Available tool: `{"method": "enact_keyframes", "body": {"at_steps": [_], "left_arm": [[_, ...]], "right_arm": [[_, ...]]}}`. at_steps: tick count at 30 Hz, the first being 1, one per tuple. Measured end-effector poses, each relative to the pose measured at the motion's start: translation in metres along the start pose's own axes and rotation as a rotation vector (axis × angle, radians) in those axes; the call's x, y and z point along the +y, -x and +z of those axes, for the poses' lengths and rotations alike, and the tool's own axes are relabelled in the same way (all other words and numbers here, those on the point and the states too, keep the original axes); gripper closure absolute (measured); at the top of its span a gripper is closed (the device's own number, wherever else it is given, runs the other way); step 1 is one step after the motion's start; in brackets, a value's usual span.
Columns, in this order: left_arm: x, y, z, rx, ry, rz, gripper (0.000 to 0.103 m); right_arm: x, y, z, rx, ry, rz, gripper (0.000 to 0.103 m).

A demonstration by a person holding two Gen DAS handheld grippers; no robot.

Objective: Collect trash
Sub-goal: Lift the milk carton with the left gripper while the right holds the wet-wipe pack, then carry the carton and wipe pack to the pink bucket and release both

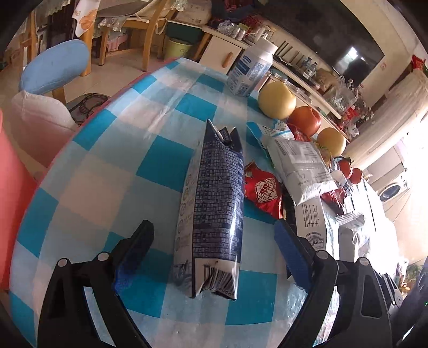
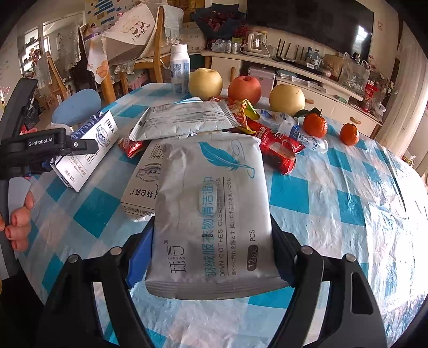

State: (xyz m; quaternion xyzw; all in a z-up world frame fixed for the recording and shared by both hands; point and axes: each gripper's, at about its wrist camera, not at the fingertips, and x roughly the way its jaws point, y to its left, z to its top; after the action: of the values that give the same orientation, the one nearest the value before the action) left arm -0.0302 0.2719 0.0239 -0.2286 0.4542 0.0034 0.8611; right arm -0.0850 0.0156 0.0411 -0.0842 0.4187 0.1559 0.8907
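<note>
Right gripper (image 2: 211, 257) is clamped on a flat, crinkly grey-white wet-wipes pack (image 2: 211, 214) with a teal feather print; both blue pads press its long edges, and its far end lies over a flattened carton (image 2: 141, 184). Left gripper (image 1: 214, 251) is spread wide, released: a dented, glossy navy-and-white milk carton (image 1: 214, 211) lies on its side between the fingers, pads clear of it.

Around the wipes pack: beyond it a silvery foil pouch (image 2: 184, 120), shiny red snack wrappers (image 2: 278, 150) and a crumpled clear-blue wrapper (image 2: 294, 128). Farther back two smooth yellow pears (image 2: 205, 83), a red apple (image 2: 244, 89), two tangerines (image 2: 315, 125) and a white plastic bottle (image 2: 179, 68). Left of the pack, a hand (image 2: 18, 222) holds the other gripper over the milk carton.

Surface (image 2: 347, 203) is round, covered in wrinkled glossy blue-and-white checked plastic. Behind it: wooden chairs (image 2: 155, 53), a blue stool (image 2: 77, 107), a long cream cabinet (image 2: 294, 80) loaded with clutter, a dark TV (image 2: 307, 24).
</note>
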Motion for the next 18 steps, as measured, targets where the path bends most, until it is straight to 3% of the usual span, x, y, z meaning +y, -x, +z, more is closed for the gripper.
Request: {"method": "enact_keyframes", "body": {"at_steps": [7, 9, 13, 18], "left_arm": [[-0.004, -0.003, 0.002, -0.029, -0.046, 0.07, 0.013], [-0.002, 0.0, 0.004, -0.044, -0.034, 0.068, 0.025], [0.001, 0.001, 0.005, -0.05, -0.034, 0.088, 0.066], [0.003, 0.009, 0.007, -0.079, -0.038, 0.105, 0.07]], "right_arm": [[0.001, -0.001, 0.0, -0.004, 0.012, 0.028, 0.026], [0.001, 0.0, 0.0, -0.006, 0.012, 0.029, 0.026], [0.0, 0.001, 0.0, -0.011, 0.007, 0.029, 0.026], [0.007, 0.005, 0.001, -0.024, 0.02, 0.024, 0.026]]}}
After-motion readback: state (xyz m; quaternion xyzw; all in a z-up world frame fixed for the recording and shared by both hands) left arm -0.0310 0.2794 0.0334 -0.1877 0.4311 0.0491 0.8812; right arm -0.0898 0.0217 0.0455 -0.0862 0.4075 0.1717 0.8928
